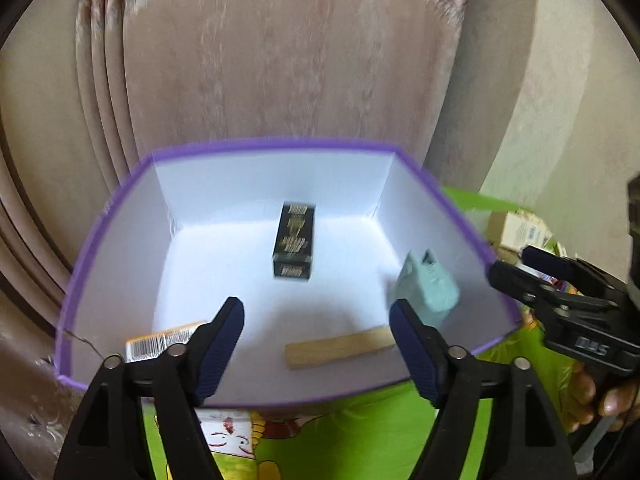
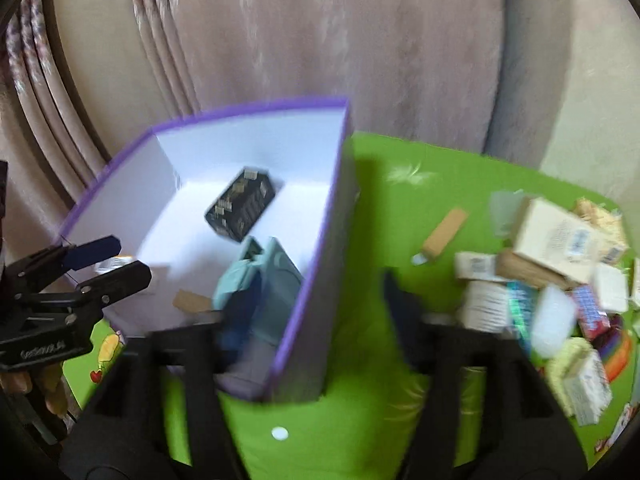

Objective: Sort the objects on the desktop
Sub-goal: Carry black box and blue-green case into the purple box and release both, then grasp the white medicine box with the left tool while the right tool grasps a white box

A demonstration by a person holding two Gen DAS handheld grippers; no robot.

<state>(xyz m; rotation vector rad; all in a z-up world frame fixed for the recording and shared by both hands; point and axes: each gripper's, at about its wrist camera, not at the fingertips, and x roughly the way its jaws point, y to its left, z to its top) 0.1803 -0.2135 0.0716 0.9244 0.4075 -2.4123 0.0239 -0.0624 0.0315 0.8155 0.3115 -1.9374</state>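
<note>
Left tool point(image 1: 316, 344) hangs over the near rim of the purple box point(image 1: 264, 145), jaws wide, nothing between them. In the box: black carton point(image 1: 293, 240) at centre frame, teal item point(image 1: 428, 284) just beyond the tool's right finger, wooden block point(image 1: 340, 348) low between the fingers, a barcoded pack point(image 1: 160, 344) half hidden behind the left finger. Right tool point(image 2: 308, 312) is blurred, jaws wide, empty, straddling the box's right wall; its left finger overlaps the teal item, contact unclear. Clutter pile point(image 2: 552, 280) sits right on the green bench point(image 2: 360, 420).

The purple-edged cardboard box point(image 1: 384, 184) has smooth matt white walls. The black carton point(image 1: 293, 240) looks glossy, the pale wooden block point(image 1: 340, 348) matt, the green tablecloth point(image 2: 372, 360) slightly shiny.
</note>
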